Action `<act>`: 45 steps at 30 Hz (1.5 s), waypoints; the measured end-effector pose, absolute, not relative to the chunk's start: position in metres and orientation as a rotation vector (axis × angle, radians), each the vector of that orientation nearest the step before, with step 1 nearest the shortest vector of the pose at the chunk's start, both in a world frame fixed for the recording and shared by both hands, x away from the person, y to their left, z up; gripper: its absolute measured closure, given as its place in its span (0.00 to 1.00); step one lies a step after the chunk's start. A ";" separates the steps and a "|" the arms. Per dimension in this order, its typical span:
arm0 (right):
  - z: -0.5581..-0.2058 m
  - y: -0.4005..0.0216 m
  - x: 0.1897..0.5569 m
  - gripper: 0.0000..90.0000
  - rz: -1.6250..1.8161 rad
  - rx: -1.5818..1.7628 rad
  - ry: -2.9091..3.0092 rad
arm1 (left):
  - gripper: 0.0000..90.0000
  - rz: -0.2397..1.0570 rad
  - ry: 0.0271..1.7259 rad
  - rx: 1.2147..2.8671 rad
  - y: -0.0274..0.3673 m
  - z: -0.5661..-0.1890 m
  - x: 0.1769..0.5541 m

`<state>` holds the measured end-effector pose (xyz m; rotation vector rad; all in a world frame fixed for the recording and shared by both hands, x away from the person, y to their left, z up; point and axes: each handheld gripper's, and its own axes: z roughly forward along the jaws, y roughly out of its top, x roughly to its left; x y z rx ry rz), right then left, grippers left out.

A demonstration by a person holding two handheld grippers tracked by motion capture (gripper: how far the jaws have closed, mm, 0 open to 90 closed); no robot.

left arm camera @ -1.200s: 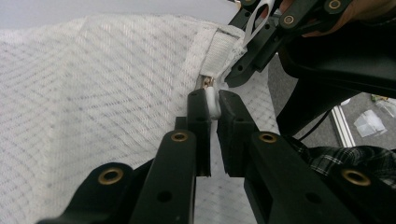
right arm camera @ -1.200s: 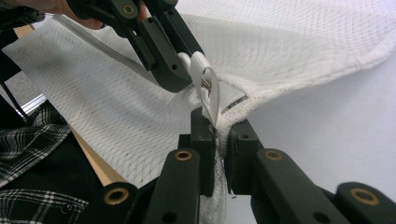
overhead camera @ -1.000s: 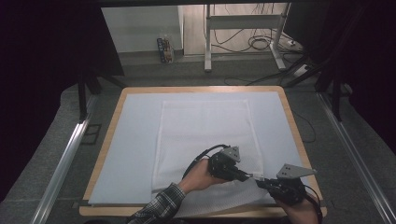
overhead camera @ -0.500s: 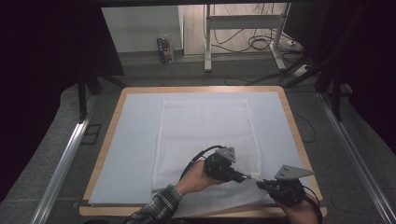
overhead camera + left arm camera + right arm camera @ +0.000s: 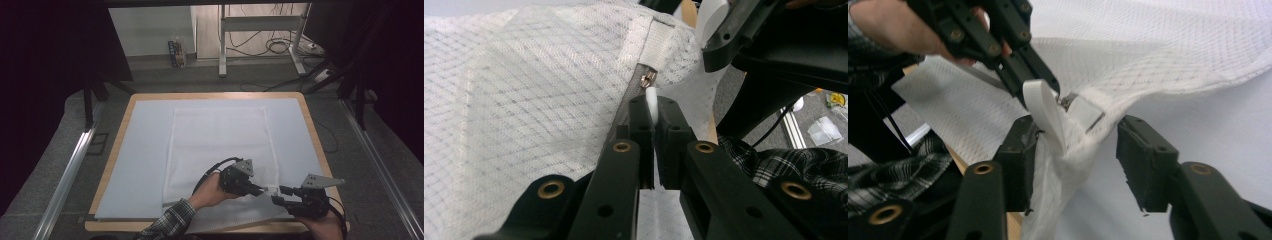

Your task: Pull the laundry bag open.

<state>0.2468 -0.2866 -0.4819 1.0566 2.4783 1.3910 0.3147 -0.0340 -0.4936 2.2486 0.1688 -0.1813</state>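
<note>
The white mesh laundry bag [image 5: 220,145] is being spread flat on the pale-covered counter [image 5: 145,150], its near corner lifted. Its white zipper pull tab [image 5: 651,102] is being pinched by the closed left gripper [image 5: 651,107]; the bunched corner is being straddled by the wide-spread right gripper [image 5: 1073,145].

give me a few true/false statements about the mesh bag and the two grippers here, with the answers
1. The left gripper is shut on the white pull tab next to the zipper slider. True.
2. The right gripper is clamped tight on the mesh bag. False: its jaws stand wide open, with a bunched corner of the bag between them.
3. The bag lies on a white mat covering the wooden table. True.
4. The two grippers work at the bag's far edge. False: they meet at its near right corner, close to the person.
</note>
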 end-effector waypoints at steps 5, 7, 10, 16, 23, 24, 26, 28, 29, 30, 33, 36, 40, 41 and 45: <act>-0.484 -0.288 0.253 0.67 1.401 1.106 2.465 | 0.97 -0.192 0.159 2.254 -0.037 -0.495 0.314; -0.484 -0.289 0.256 0.77 1.404 1.118 2.466 | 0.97 -0.195 0.158 2.253 -0.038 -0.495 0.314; -0.485 -0.290 0.259 0.92 1.408 1.118 2.483 | 0.97 -0.186 0.173 2.258 -0.039 -0.495 0.315; -0.482 -0.287 0.255 0.95 1.345 1.106 2.466 | 0.97 -0.228 0.216 2.232 -0.037 -0.500 0.316; -0.483 -0.286 0.254 0.95 1.285 1.086 2.469 | 0.97 -0.272 0.252 2.225 -0.029 -0.504 0.318; -0.483 -0.285 0.254 0.95 1.286 1.080 2.469 | 0.97 -0.279 0.259 2.219 -0.029 -0.505 0.318; -0.482 -0.285 0.253 0.95 1.262 1.075 2.468 | 0.97 -0.267 0.264 2.233 -0.026 -0.506 0.318; -0.482 -0.285 0.252 0.95 1.252 1.077 2.465 | 0.97 -0.271 0.272 2.233 -0.023 -0.507 0.318; -0.483 -0.286 0.252 0.95 1.241 1.077 2.459 | 0.97 -0.270 0.273 2.232 -0.022 -0.507 0.318; -0.483 -0.286 0.252 0.95 1.239 1.076 2.461 | 0.97 -0.271 0.278 2.235 -0.020 -0.508 0.318; -0.483 -0.285 0.252 0.95 1.233 1.057 2.471 | 0.97 -0.261 0.277 2.239 -0.015 -0.507 0.315; -0.483 -0.284 0.251 0.95 1.226 1.045 2.480 | 0.97 -0.244 0.275 2.248 -0.012 -0.508 0.311; -0.484 -0.284 0.250 0.95 1.205 1.046 2.473 | 0.97 -0.223 0.282 2.261 -0.007 -0.509 0.309; -0.484 -0.284 0.250 0.95 1.207 1.049 2.473 | 0.97 -0.218 0.285 2.263 -0.005 -0.509 0.308; -0.484 -0.284 0.248 0.95 1.207 1.038 2.485 | 0.97 -0.198 0.272 2.277 -0.003 -0.506 0.304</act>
